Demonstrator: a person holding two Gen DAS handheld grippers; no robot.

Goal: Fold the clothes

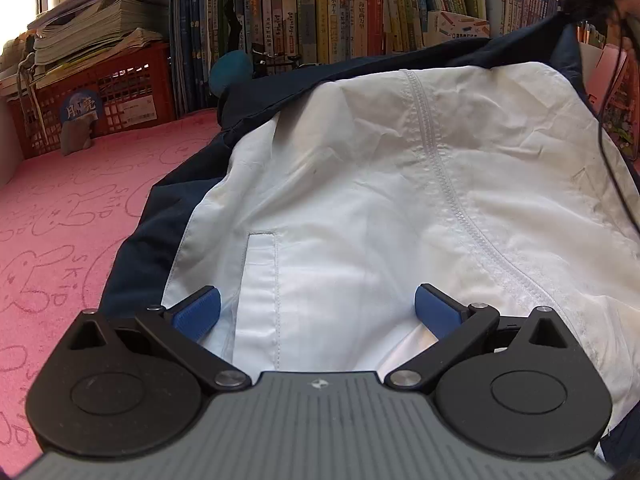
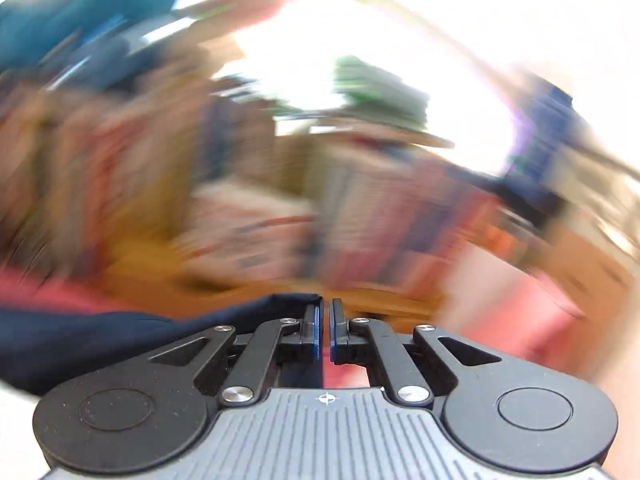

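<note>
A navy-and-white jacket [image 1: 360, 184] lies spread on a pink tabletop [image 1: 68, 208], its white panels and zipper [image 1: 444, 184] facing up, the navy fabric showing along the left edge and at the far collar end. Behind it stand a red crate [image 1: 116, 92] piled with papers and a packed bookshelf [image 1: 328, 12].

The left hand-held gripper [image 1: 316, 312] hovers low over the near hem with its blue pads [image 1: 196, 312] spread wide and released; white cloth lies between them, beside a pocket slit [image 1: 260, 236], but the pads do not press on it.

The right hand-held gripper [image 2: 325, 330] is clenched, its pads nearly meeting. A fold of navy cloth [image 2: 100, 336] reaches up to the left pad from the left; whether an edge is actually pinched between the pads cannot be told, since only a thin gap shows. The background in the right wrist view is smeared with motion blur.

The jacket looks like thin, light, slightly crisp shell fabric: it creases sharply, drapes loosely and will likely slide on itself. It is soft and not fragile, but the zipper line forms a stiffer ridge that resists folding across it. Good places to take hold are probably the hem corners, the seam where navy meets white, or the collar edge, where doubled cloth gives the pads more to bite. A single smooth layer may slip out.
</note>
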